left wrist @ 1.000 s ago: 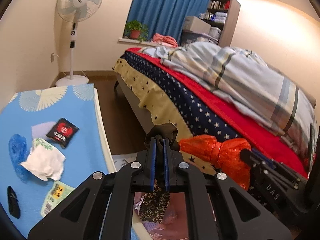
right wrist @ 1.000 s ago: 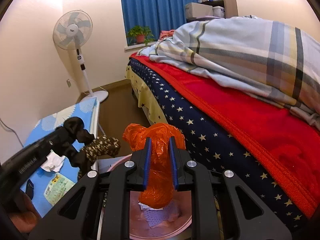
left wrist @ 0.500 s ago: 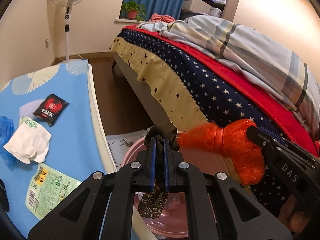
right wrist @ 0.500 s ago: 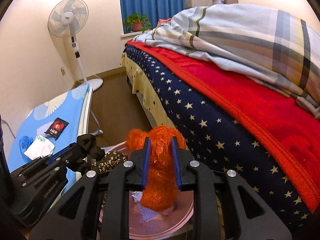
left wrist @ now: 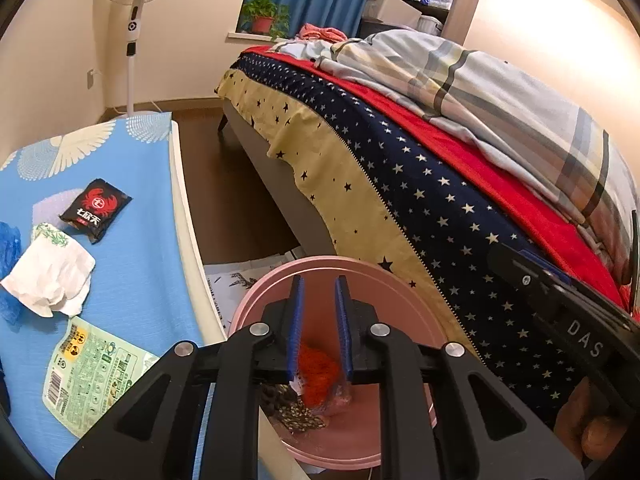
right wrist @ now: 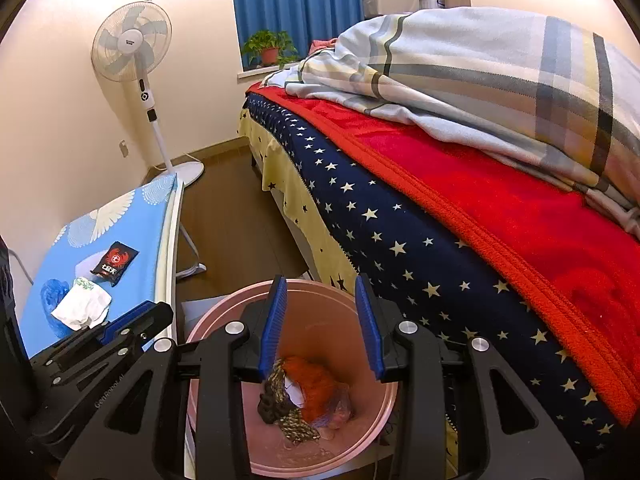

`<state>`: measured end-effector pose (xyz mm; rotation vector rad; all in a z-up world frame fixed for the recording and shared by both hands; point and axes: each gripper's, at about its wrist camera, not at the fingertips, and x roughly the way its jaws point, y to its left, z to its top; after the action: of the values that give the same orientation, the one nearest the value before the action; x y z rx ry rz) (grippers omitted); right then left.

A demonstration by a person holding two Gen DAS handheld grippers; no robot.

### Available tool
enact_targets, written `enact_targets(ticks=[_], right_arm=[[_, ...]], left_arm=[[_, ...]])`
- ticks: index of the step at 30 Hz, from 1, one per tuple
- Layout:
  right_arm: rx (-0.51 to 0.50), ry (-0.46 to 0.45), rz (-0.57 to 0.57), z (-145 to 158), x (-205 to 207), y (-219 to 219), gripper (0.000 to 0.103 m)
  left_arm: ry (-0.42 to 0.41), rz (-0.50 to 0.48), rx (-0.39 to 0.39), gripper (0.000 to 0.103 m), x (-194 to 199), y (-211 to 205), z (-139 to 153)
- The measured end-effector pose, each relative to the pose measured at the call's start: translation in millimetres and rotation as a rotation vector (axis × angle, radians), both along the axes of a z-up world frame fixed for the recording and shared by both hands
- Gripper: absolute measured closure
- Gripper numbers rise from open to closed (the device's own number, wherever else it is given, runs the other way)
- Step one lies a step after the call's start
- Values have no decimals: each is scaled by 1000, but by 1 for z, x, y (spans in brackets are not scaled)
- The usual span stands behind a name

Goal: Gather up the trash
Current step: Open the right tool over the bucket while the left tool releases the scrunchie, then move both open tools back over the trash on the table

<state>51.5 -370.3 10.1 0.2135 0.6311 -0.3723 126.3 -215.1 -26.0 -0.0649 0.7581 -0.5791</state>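
A pink bin (left wrist: 320, 268) (right wrist: 224, 312) stands on the floor between the blue table and the bed. Inside it lie an orange plastic bag (right wrist: 316, 384) (left wrist: 318, 368) and a dark patterned cloth (right wrist: 280, 404) (left wrist: 292, 410). My left gripper (left wrist: 319, 328) is open and empty above the bin. My right gripper (right wrist: 320, 330) is open and empty above the bin. On the table (left wrist: 136, 208) lie a black snack packet (left wrist: 96, 208) (right wrist: 115, 263), a crumpled white tissue (left wrist: 52, 276) (right wrist: 82, 307), a green label wrapper (left wrist: 90, 364) and a blue wrapper (left wrist: 8, 240) (right wrist: 51, 292).
The bed (right wrist: 440, 208) with star-patterned cover and plaid quilt fills the right side, close to the bin. A standing fan (right wrist: 132, 44) is in the far corner. Brown floor (right wrist: 224, 220) runs between table and bed. Paper (left wrist: 240, 280) lies on the floor beside the bin.
Both grippers opened. The orange bag dropped from the right gripper and the dark cloth from the left gripper into the pink bin. Both grippers lowered toward the bin.
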Motion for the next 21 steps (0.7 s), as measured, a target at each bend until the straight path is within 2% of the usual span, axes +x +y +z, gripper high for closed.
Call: enact_targets(ticks=[6, 11, 16, 21], right_arm=[[-3, -25, 13, 7, -4, 4, 67], [-13, -52, 63, 15, -2, 18, 67], [-23, -86, 167, 27, 9, 45, 67], [-20, -119, 324, 42, 31, 81, 68]], left_arm=[[-20, 15, -14, 87, -3, 11, 11], [-49, 65, -34, 87, -4, 38, 26], [-84, 147, -42, 87, -3, 76, 41], [-108, 236, -38, 87, 0, 116, 47]])
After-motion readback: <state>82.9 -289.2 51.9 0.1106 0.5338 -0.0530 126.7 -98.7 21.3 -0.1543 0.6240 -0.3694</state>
